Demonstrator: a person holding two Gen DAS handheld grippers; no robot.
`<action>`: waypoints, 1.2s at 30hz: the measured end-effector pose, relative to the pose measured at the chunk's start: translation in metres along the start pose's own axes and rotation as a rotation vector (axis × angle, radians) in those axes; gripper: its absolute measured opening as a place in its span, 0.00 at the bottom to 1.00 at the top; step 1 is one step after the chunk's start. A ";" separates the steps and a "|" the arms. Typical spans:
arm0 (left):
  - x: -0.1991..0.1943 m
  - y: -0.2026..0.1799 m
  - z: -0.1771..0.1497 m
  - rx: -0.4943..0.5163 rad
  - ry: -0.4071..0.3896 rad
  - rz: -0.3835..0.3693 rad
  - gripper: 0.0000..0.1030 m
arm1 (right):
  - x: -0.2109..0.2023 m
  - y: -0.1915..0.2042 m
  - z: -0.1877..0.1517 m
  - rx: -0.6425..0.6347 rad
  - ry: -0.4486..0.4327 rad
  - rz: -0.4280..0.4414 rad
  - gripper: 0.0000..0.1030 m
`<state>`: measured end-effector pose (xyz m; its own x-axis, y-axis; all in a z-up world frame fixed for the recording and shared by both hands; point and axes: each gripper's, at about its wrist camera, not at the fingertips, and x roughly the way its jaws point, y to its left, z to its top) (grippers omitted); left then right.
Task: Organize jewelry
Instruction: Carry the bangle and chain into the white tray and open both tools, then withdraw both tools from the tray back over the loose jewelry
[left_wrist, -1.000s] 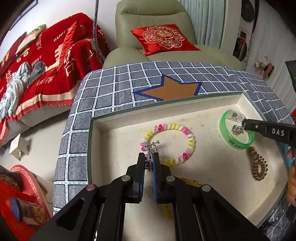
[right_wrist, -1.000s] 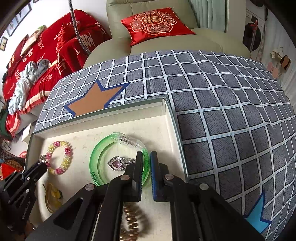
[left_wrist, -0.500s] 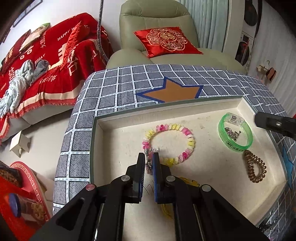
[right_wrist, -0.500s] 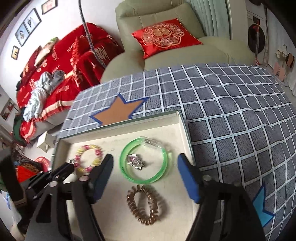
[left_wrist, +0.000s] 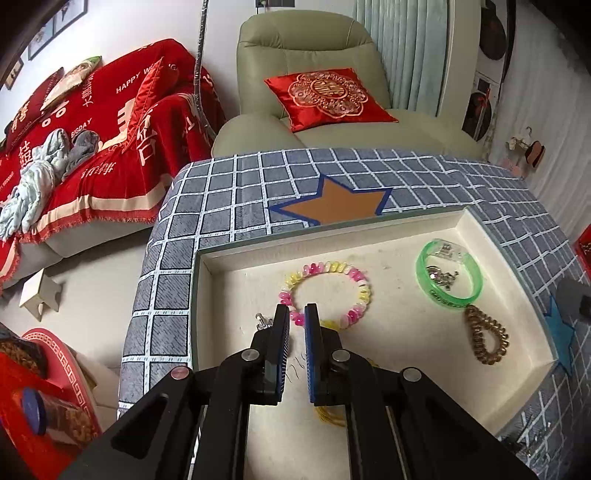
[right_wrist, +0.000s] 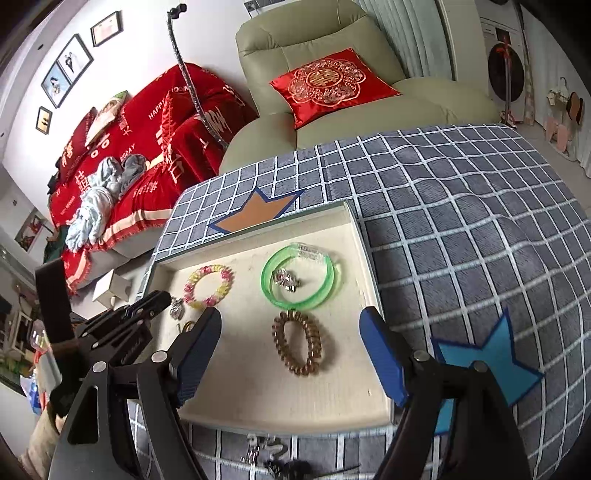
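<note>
Jewelry tray (right_wrist: 364, 254): right hand-held gripper (right_wrist: 290, 354) opening, empty, above coil hair tie (right_wrist: 297, 343); left hand-held gripper (left_wrist: 295, 319) shut beside silver earring (left_wrist: 263, 322).

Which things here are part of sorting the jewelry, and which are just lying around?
Job: tray, beaded bracelet, green bangle with a silver charm inside, brown coil band, small silver piece at the shut left gripper.

Lying about: red cushion, armchair, red sofa throw.

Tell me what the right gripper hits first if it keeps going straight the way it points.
Probably the coiled brown hair tie on the tray floor: it lies between the right gripper's opening, empty jaws. Depth is unclear.
</note>
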<state>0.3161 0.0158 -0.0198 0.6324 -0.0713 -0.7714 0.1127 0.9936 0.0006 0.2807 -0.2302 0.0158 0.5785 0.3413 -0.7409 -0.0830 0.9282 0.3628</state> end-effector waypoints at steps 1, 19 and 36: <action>-0.002 0.000 -0.001 0.000 -0.004 -0.003 0.23 | -0.004 -0.001 -0.003 0.005 -0.002 0.005 0.79; -0.068 -0.013 -0.033 -0.006 -0.106 -0.047 1.00 | -0.072 -0.035 -0.055 0.124 -0.122 0.011 1.00; -0.084 -0.057 -0.117 0.064 0.048 -0.169 1.00 | -0.063 -0.061 -0.124 0.014 0.086 -0.106 1.00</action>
<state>0.1672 -0.0251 -0.0297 0.5630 -0.2307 -0.7936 0.2634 0.9603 -0.0923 0.1484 -0.2898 -0.0293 0.5113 0.2536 -0.8211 -0.0133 0.9577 0.2875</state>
